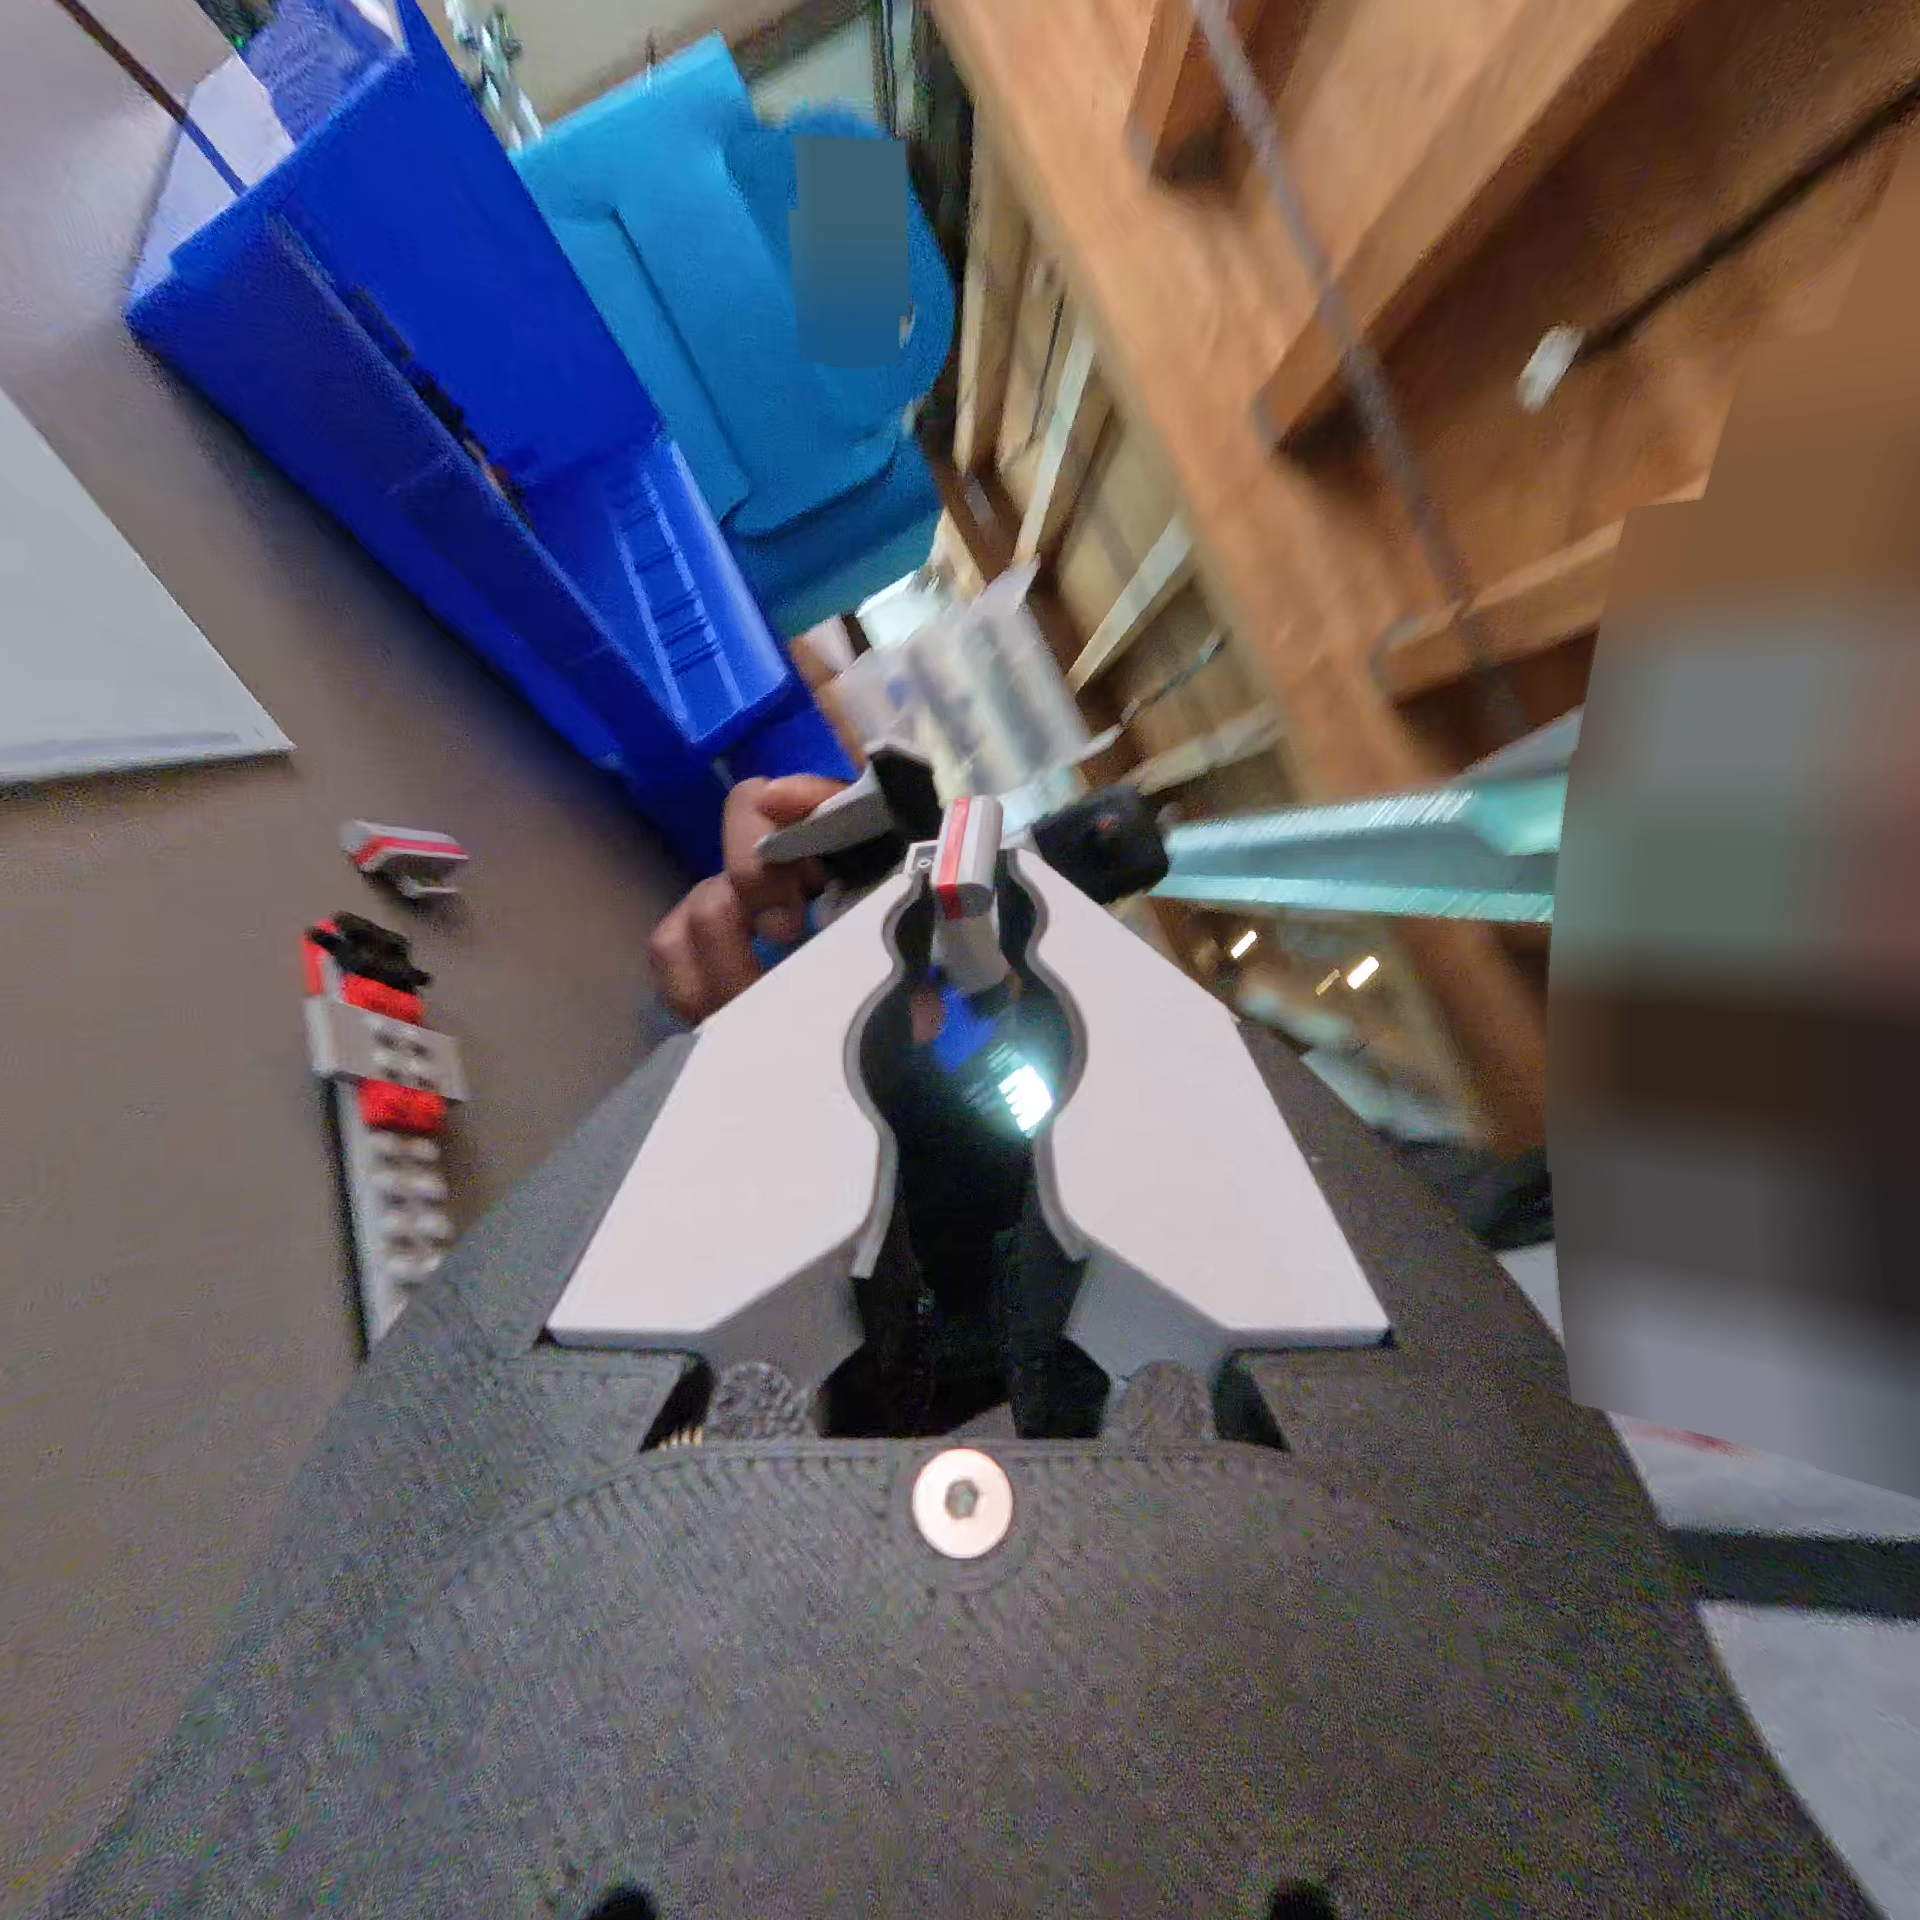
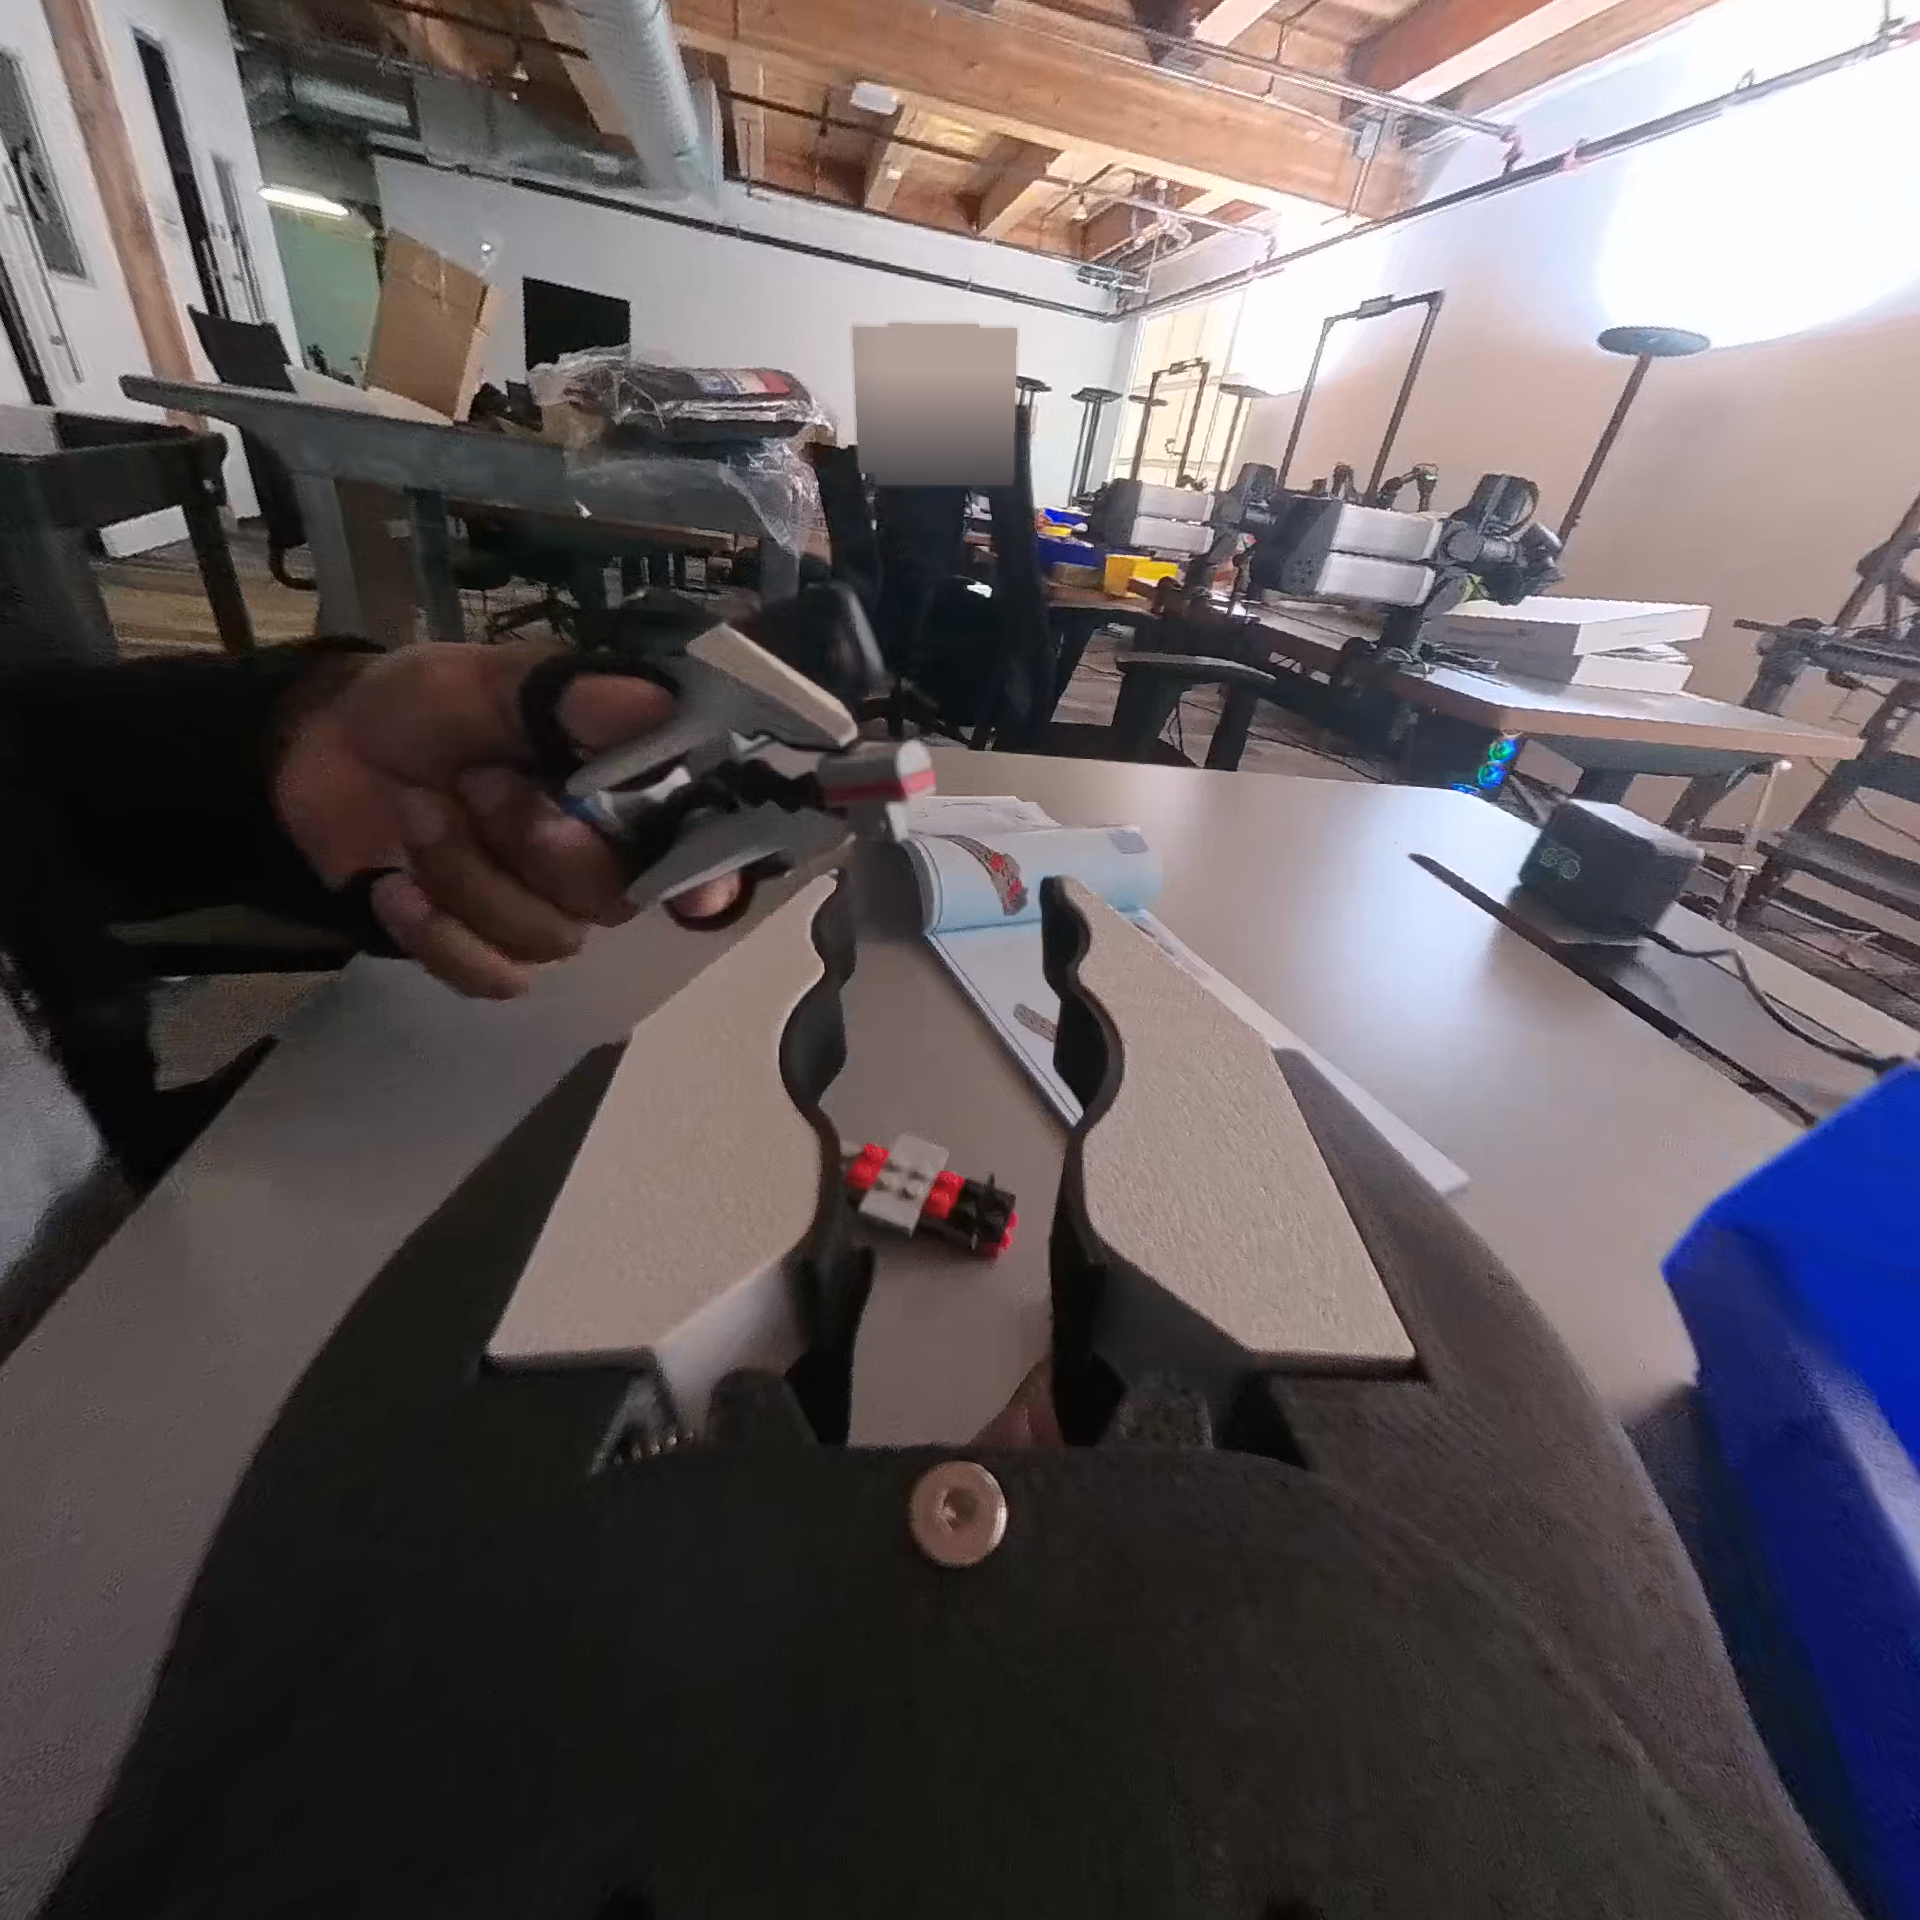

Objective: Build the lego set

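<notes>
My left gripper (image 1: pixel 958 906) is shut on a small grey piece with a red stripe (image 1: pixel 968 844) and holds it in the air. The right wrist view shows that gripper (image 2: pixel 831 795) in a hand, with the piece (image 2: pixel 881 779) at its tip. My right gripper (image 2: pixel 951 904) is open and empty, just below and right of the held piece. It shows past the left fingertips in the left wrist view (image 1: pixel 847 821). A red, grey and black lego assembly (image 2: pixel 930 1195) lies on the table between the right fingers, also in the left wrist view (image 1: pixel 379 1060).
A second small grey and red piece (image 1: pixel 405 857) lies near the assembly. An open instruction booklet (image 2: pixel 1039 883) lies beyond the right fingers. A blue bin (image 2: pixel 1808 1403) (image 1: pixel 416 416) stands at the table's side. A black device (image 2: pixel 1605 862) sits at the far right. Less than 4 cm separates the two grippers' tips.
</notes>
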